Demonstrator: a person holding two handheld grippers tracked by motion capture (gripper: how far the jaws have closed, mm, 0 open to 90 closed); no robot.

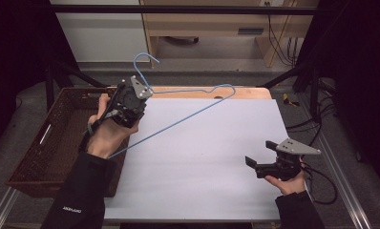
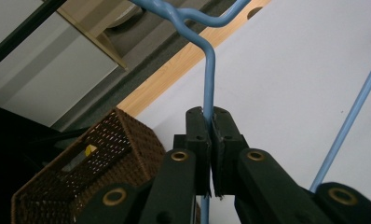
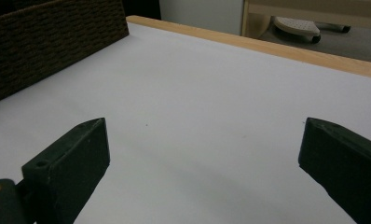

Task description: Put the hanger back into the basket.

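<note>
Jaws of your left hand-held gripper [image 2: 210,122] are clamped on the blue wire hanger [image 1: 188,110], holding it tilted above the bench [image 1: 216,157] beside the wicker basket [image 1: 49,143]. Your right hand-held gripper [image 1: 259,155] rests low at the bench's right side, jaws spread wide with nothing between them.

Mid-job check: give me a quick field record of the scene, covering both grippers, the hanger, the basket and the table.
left gripper: shut on the blue wire hanger, pads clamped on its wire just below the twisted neck
blue wire hanger: lifted off the table, tilted, hook pointing up and away
right gripper: open, nothing between its jaws, low over the table's right side
wicker basket: at the table's left edge, brown; contents hard to tell
table: white top with a wooden far edge
</note>
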